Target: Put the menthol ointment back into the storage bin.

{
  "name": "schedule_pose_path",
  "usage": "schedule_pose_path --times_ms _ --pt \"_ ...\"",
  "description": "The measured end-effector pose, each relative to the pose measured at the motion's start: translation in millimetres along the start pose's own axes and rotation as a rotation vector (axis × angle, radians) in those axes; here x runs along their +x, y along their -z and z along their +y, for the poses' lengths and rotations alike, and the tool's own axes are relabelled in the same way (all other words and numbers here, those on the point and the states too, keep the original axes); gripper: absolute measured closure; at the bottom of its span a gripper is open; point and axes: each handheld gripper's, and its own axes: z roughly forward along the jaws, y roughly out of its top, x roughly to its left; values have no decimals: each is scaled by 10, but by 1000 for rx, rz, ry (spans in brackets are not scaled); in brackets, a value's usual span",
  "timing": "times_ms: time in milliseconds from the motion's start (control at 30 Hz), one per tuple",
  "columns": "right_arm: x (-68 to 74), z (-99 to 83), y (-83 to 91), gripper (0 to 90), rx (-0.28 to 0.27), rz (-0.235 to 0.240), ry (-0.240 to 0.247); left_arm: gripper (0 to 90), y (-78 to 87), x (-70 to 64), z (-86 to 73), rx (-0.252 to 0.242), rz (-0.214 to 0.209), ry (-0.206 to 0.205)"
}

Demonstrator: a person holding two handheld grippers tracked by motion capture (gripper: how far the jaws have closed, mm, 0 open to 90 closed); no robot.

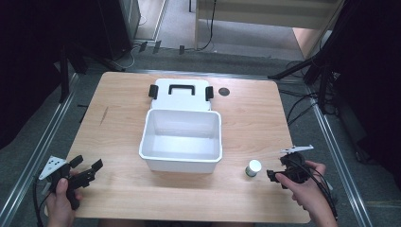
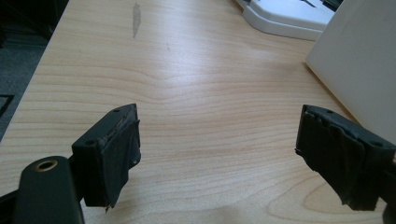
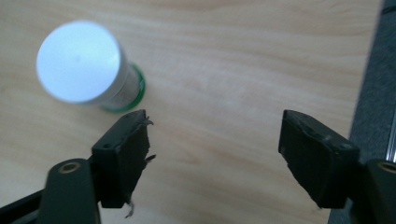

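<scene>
On the light wooden table point(image 1: 255, 118) the biggest item is the open white plastic storage box point(image 1: 182, 137), sitting mid-table with nothing visible inside; its white lid with black handle and black clips point(image 1: 180, 92) lies flat just behind it, touching or nearly touching the back rim. Small white-capped cylindrical bottle with a green base point(image 1: 254, 168) stands upright on the wood near the box's front right corner, apart from it, not yet picked up. Right gripper point(image 1: 274, 176) sits just beside the bottle, jaws apart and empty; in the right gripper view the bottle point(image 3: 86, 65) is off to the side, just ahead of one jaw, not between the two. Left gripper point(image 1: 87, 168) rests at the near left corner of the table, well apart from the box, jaws spread, holding nothing. Judgement: early stage — box is opened, bottle untouched; lining up, grasping, dropping it in the box, probably closing the lid all remain.
</scene>
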Motion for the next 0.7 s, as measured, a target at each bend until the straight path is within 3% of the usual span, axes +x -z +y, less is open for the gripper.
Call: schedule_pose_path --times_ms 100,233,400,700 --pt "61 85 -17 260 115 34 55 145 -3 -1 2 3 -2 0" --pt "155 172 -31 302 183 69 89 145 -4 0 2 4 -5 -1" --pt "281 266 -67 319 236 106 115 145 -5 0 3 7 -8 -1" --pt "449 467 -108 330 244 85 126 145 -13 1 5 13 -13 -3"
